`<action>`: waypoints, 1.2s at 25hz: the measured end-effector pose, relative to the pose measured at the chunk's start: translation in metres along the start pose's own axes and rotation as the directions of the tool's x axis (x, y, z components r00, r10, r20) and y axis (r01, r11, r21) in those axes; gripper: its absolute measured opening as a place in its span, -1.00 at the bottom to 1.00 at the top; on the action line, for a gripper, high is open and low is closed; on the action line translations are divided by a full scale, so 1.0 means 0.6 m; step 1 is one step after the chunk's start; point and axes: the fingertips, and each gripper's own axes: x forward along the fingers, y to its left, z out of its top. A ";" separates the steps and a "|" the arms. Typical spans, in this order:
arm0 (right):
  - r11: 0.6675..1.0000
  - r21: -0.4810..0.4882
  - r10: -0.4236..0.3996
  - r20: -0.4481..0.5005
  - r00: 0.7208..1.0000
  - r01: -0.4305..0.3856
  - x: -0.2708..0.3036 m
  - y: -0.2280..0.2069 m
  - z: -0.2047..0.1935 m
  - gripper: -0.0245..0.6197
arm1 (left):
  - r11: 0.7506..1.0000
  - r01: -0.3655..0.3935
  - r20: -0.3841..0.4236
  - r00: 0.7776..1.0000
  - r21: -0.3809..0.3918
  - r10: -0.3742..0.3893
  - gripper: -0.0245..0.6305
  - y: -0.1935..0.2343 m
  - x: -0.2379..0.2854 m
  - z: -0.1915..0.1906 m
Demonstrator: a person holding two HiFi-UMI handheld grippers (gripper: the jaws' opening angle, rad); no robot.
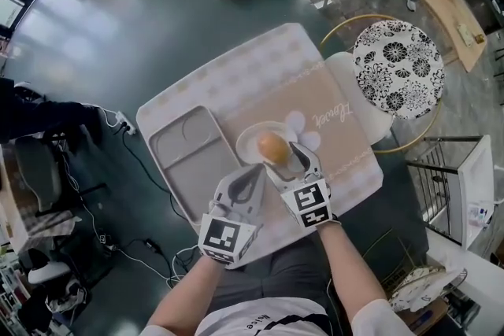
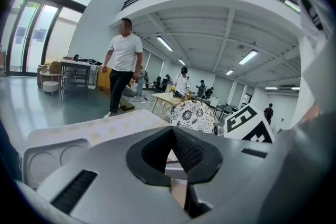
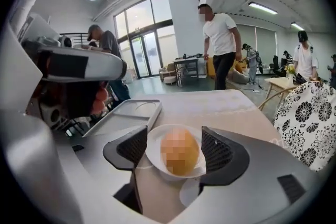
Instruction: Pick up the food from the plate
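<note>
A round yellow-orange piece of food lies on a small white plate in the middle of the table. My right gripper is open and reaches over the plate's near edge. In the right gripper view the food sits between the two dark pads with a gap on each side, so nothing presses on it. My left gripper is shut and empty, its tip just left of the plate. In the left gripper view its jaws meet, and the plate is mostly hidden behind them.
A grey compartment tray lies left of the plate on the pale tablecloth. A chair with a black-and-white floral cushion stands at the table's right. A person walks beyond the far edge. Cables trail on the floor at left.
</note>
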 end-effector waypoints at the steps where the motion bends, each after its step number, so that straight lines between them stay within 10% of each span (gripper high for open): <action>1: 1.000 -0.013 0.003 -0.016 1.000 -0.003 0.010 -0.002 -0.007 -0.02 | 1.000 -0.001 -0.001 1.000 0.000 0.001 -0.91 0.002 0.002 -0.003; 18: 0.989 -0.148 -0.009 -0.244 0.970 -0.028 0.103 -0.016 -0.078 0.09 | 1.000 -0.012 -0.015 1.000 -0.019 0.012 -0.91 0.034 0.005 -0.029; 30: 0.997 -0.077 0.010 -0.129 0.992 -0.020 0.036 -0.007 0.012 0.09 | 1.000 0.002 0.007 1.000 -0.005 -0.002 -0.91 -0.001 -0.027 0.028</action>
